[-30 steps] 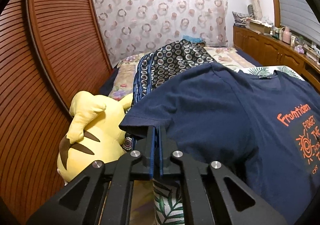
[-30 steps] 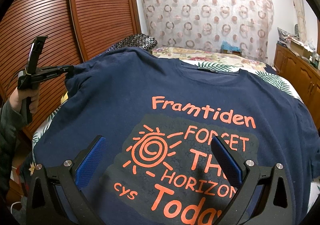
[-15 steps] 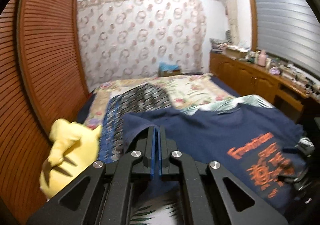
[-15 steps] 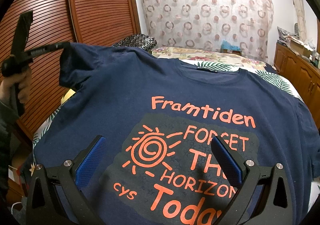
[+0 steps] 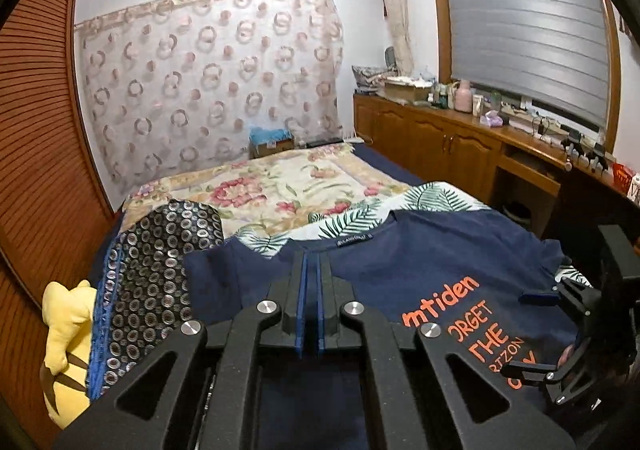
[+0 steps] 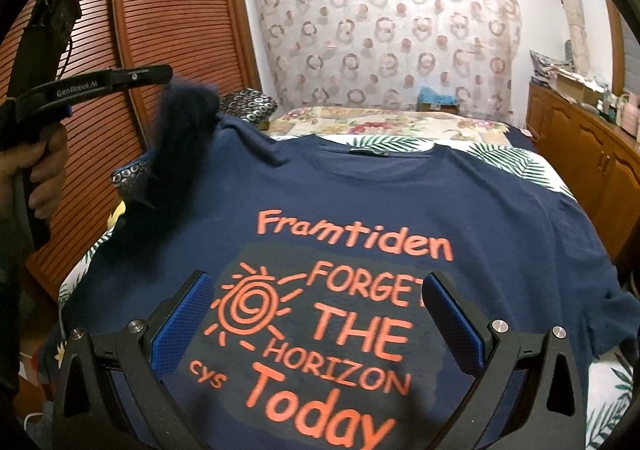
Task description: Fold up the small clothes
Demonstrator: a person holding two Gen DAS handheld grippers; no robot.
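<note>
A navy T-shirt (image 6: 400,202) with orange print lies face up on the bed; it also shows in the left wrist view (image 5: 420,270). My left gripper (image 5: 310,266) has its jaws together with nothing visible between the pads. In the right wrist view it (image 6: 160,74) sits raised at the left, and the shirt's left sleeve (image 6: 180,138) is blurred just below its tip, apart from it. My right gripper (image 6: 316,314) is open and empty, low over the printed chest. It shows at the right edge of the left wrist view (image 5: 560,334).
A dark ring-patterned cushion (image 5: 160,270) and a yellow plush toy (image 5: 66,346) lie at the bed's left. A slatted wooden wardrobe (image 6: 172,30) stands left. A wooden counter with bottles (image 5: 480,130) runs along the right. A floral bedspread (image 5: 288,186) lies beyond the shirt.
My left gripper lifted the left sleeve upward; now the sleeve is out of its jaws and dropping, blurred, below the tip. The right gripper has stayed still and open.
</note>
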